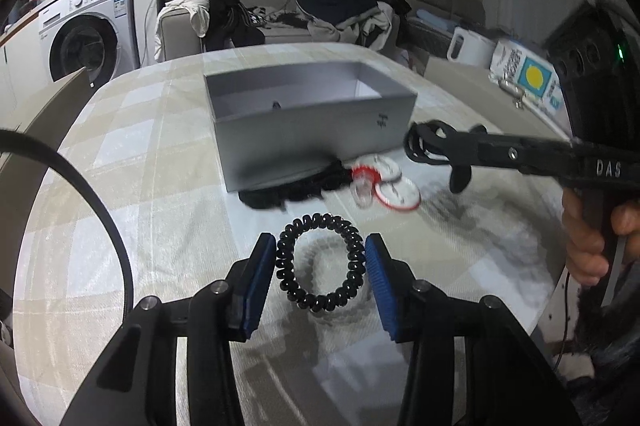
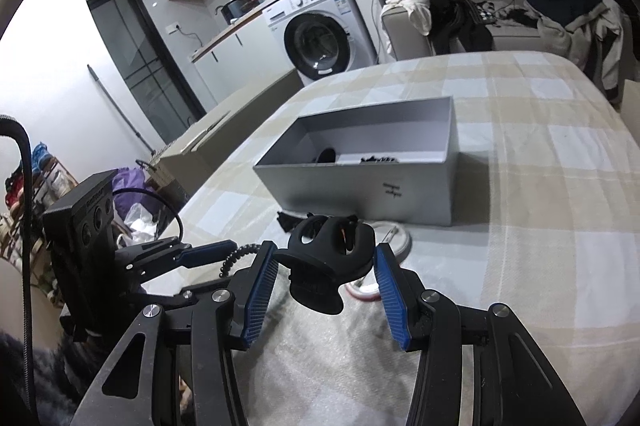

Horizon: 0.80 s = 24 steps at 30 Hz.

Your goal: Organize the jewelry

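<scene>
A grey open box (image 1: 316, 130) stands on the checked tablecloth; it also shows in the right wrist view (image 2: 360, 162) with small dark items inside. My left gripper (image 1: 322, 266) is shut on a black spiral hair tie (image 1: 320, 262), its blue pads pressing both sides, above the cloth. My right gripper (image 2: 326, 272) is shut on a black claw hair clip (image 2: 326, 258), held above the table just before the box; it shows in the left wrist view (image 1: 430, 144) at the box's right corner.
A black fabric item (image 1: 288, 188) and red-and-white round pieces (image 1: 384, 186) lie on the cloth by the box's near side. A sofa with clothes (image 1: 344, 10) and a washing machine (image 1: 84, 38) stand behind the table. A white kettle (image 1: 470, 44) is at right.
</scene>
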{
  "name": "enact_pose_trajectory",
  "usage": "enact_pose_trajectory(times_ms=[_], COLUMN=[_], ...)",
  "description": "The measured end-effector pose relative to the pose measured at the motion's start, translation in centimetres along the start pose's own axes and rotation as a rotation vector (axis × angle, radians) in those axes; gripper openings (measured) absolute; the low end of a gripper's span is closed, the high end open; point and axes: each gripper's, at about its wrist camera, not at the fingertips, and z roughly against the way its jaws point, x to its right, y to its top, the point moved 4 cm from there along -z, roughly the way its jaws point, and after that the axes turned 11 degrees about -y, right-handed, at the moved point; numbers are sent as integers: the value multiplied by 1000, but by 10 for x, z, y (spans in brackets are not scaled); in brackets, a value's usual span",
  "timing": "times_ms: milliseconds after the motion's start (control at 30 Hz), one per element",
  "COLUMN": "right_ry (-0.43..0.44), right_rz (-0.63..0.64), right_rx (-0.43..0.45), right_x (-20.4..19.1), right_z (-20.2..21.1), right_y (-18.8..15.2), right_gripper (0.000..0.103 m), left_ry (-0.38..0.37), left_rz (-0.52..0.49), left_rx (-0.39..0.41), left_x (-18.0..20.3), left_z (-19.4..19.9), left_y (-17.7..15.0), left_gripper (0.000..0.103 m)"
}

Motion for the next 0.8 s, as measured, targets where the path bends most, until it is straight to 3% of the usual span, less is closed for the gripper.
enact_pose_trajectory(times_ms=[367,800], right_ry=[-15,-18], right_rz=[-50,-64], right_rx=[73,89], right_x=[17,25], right_z=[25,9], right_y=[22,55], right_gripper=[48,48], left_ry=[17,35], left_rz=[27,34], left_rx=[97,167], left_x=[-1,-15], left_z=[13,4], left_y=[32,69], left_gripper=[40,40])
